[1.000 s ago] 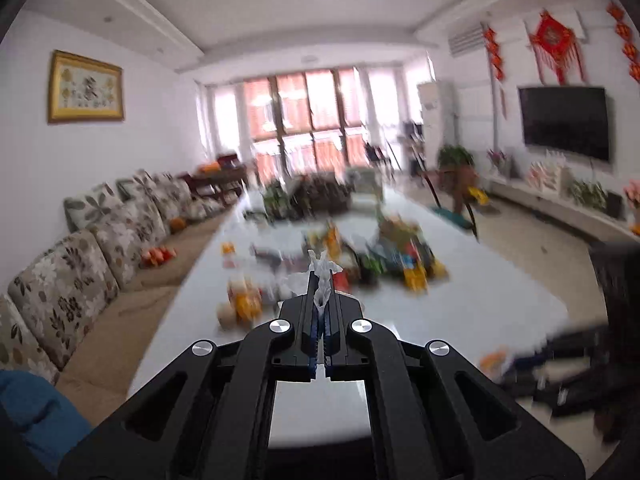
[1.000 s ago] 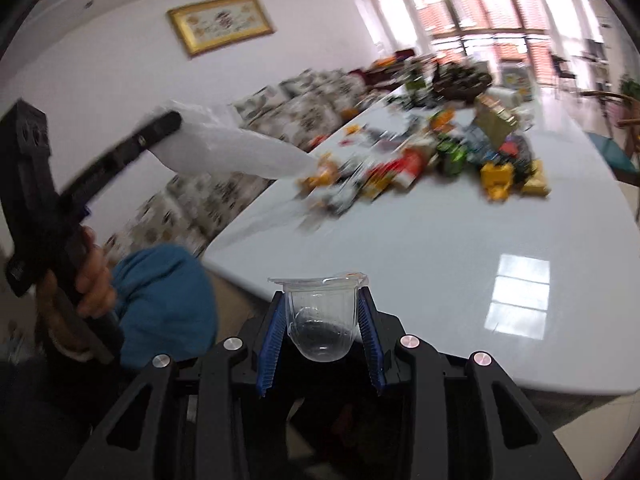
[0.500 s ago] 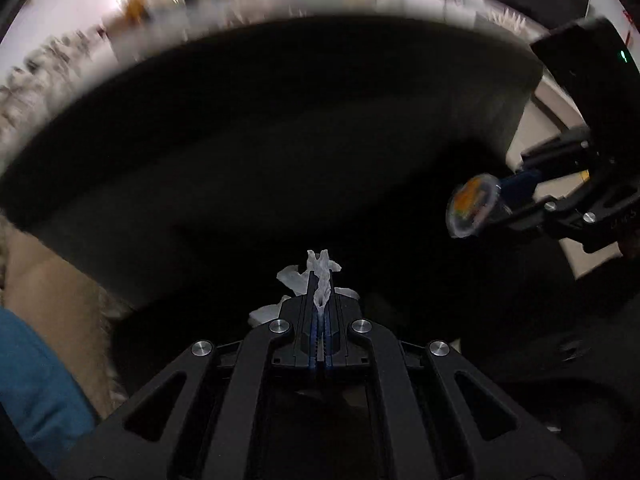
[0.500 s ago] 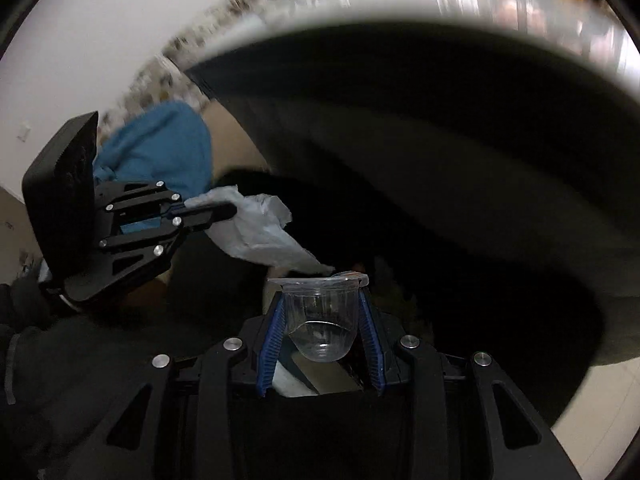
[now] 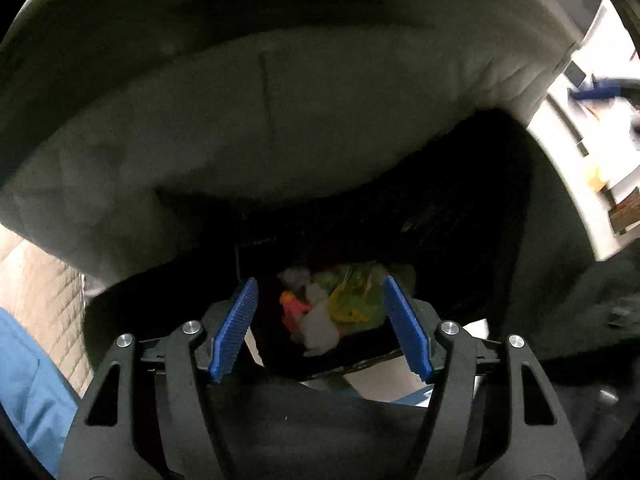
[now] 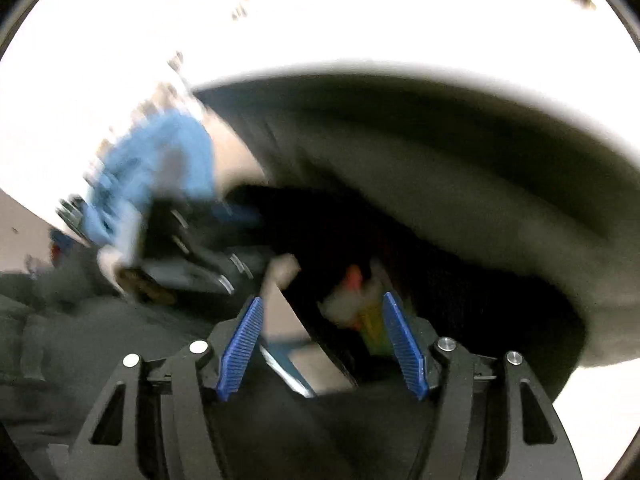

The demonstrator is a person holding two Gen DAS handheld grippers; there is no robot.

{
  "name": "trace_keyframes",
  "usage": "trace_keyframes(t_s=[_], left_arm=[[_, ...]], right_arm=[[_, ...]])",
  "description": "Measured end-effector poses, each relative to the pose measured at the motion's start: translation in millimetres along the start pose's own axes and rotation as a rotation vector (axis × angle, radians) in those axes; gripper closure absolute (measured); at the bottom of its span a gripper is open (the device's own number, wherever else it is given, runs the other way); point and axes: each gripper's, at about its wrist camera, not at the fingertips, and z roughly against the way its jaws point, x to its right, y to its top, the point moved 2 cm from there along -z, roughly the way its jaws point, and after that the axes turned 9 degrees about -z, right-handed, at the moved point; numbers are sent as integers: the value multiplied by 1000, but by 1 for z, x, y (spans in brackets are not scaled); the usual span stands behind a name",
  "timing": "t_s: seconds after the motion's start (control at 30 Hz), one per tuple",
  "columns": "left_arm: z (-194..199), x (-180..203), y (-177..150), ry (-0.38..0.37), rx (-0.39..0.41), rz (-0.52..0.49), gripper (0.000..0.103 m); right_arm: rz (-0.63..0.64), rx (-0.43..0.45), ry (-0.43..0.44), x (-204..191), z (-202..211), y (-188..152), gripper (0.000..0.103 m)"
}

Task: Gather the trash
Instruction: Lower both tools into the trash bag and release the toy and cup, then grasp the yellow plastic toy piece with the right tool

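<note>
While both tools point down under the pale rim of the surface (image 5: pixel 280 128), each has its blue pads spread wide with nothing between them. Seen from the left wrist, the left tool (image 5: pixel 320 328) hangs over a dark bin (image 5: pixel 460 240) whose mouth opens just beyond the pads. Trash (image 5: pixel 332 308) lies inside it: a white crumpled lump, something orange-red, and a yellow-green wrapper, all heaped together near the front wall.

From the right wrist the picture is badly smeared. The right tool (image 6: pixel 324 344) is over the same bin (image 6: pixel 460 300), and the heap of trash (image 6: pixel 356 304) shows only as blurred white, red and yellow patches between the pads. To the left, the other tool (image 6: pixel 192 256) appears as a dark streaked shape beside a blue sleeve (image 6: pixel 160 168); its pads cannot be made out in this view.
</note>
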Motion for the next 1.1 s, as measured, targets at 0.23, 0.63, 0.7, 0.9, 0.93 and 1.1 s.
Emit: trace_keyframes(t_s=[0.23,0.63,0.7,0.9,0.93,1.1], left_arm=[[74,-1,33,57,197,-50,29],[110,-19,45,71,313,95,28],[114,-14,48,77,318,105,28],[133,-29,81,55,405,144,18],[135,-34,94,78,422,155,17],[123,-65,156,161,445,218,16]], right_arm=[[-95,358,-349,61,62,141,32],[-234,326,-509,139,-19,268,59],[-270,306,-406,134,-16,253,59],[-227,285,-311,101,14,178,59],[-225,288,-304,100,18,172,59],[-223,341,-235,78,51,132,59]])
